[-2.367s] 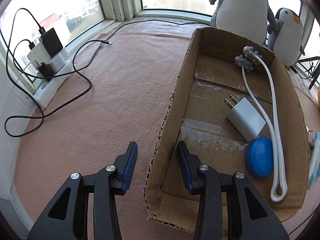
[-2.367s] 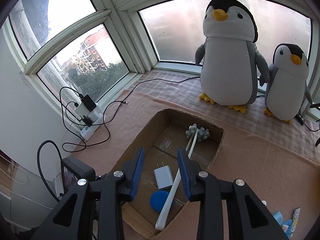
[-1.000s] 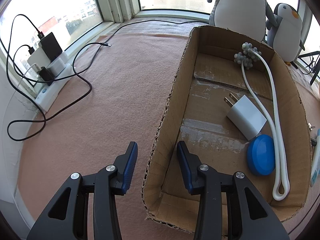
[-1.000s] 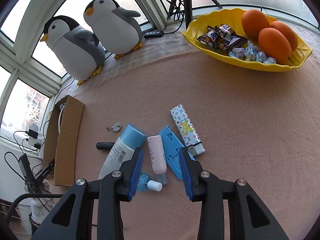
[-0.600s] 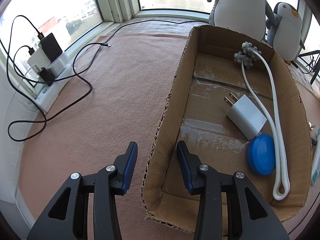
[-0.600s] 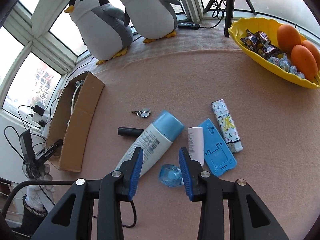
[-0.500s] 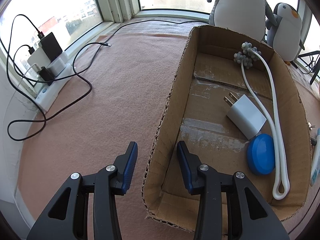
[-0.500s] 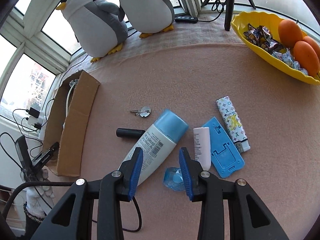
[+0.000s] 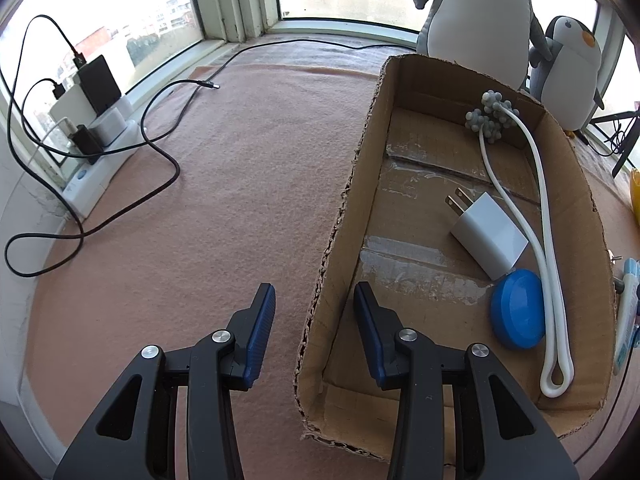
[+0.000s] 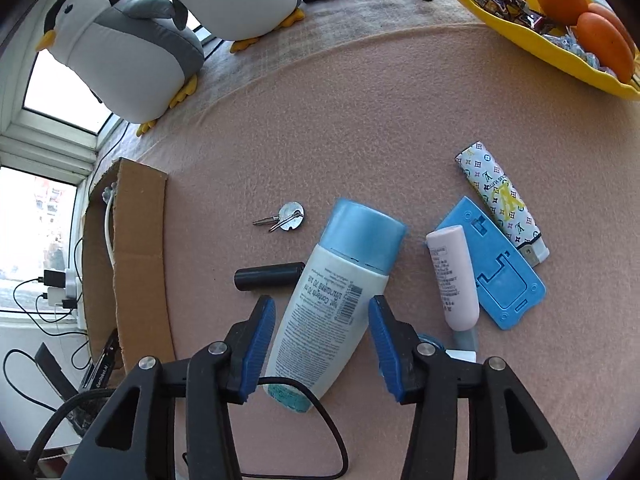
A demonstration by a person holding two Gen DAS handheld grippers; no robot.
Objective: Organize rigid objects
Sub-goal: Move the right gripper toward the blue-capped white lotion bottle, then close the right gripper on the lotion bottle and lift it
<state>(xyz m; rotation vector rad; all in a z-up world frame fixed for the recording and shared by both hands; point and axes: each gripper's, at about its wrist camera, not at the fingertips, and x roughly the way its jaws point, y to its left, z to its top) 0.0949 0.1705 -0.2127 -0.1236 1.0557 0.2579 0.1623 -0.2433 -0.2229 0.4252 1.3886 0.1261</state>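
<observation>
One white bottle lies between the opening right claw pads, untouched

- Daylight floods in from the windows, blown out to near white in both views.
- The pink cloth is evenly lit, with only soft shadows.
- Both pictures are sharp, with no motion blur.
- Fisheye curvature bends the window frames; dark vignetting rings the corners.
</observation>
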